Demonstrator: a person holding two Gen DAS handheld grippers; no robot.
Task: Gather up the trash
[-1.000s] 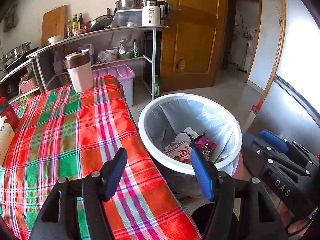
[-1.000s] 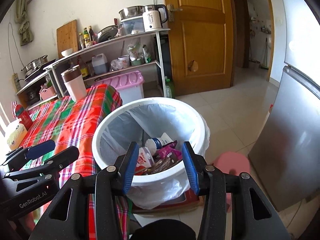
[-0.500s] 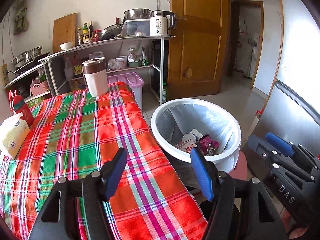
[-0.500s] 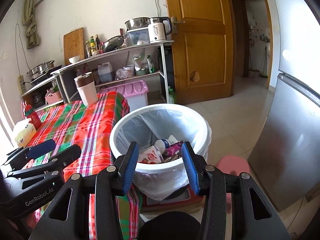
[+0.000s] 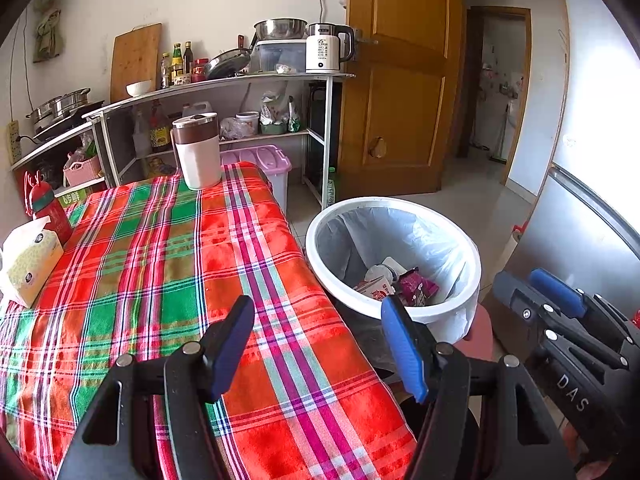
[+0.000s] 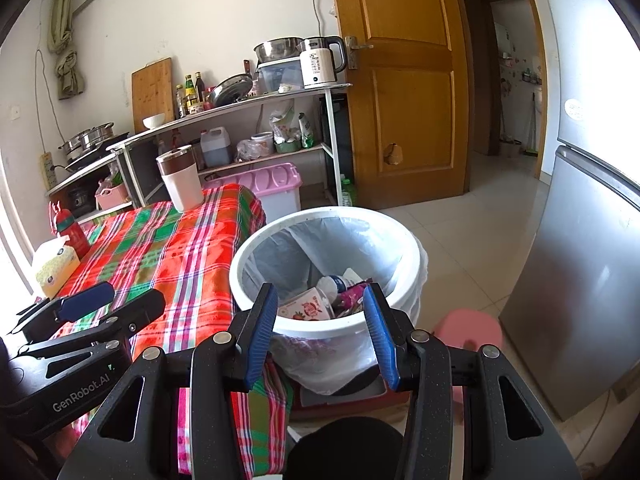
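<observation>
A white trash bin (image 5: 440,312) with a pale liner stands on the floor beside the table; it also shows in the right wrist view (image 6: 304,326). Inside lie a red-and-white carton (image 5: 376,289), a purple wrapper (image 5: 418,286) and a plastic bottle (image 5: 386,270). My left gripper (image 5: 320,354) is open and empty above the table's near right edge. My right gripper (image 6: 318,334) is open and empty, held in front of the bin's near rim. Each gripper shows at the side of the other's view.
The table has a red and green plaid cloth (image 5: 168,264). On it stand a white and brown jug (image 5: 197,152), a tissue box (image 5: 28,266) and a red bottle (image 5: 46,208). A pink stool (image 6: 470,328), a grey fridge (image 6: 580,300), a shelf unit (image 5: 256,120) and a wooden door (image 5: 400,80) surround the bin.
Both grippers have pulled back and up from the bin, so more of the table and room shows. Both stay open and empty.
</observation>
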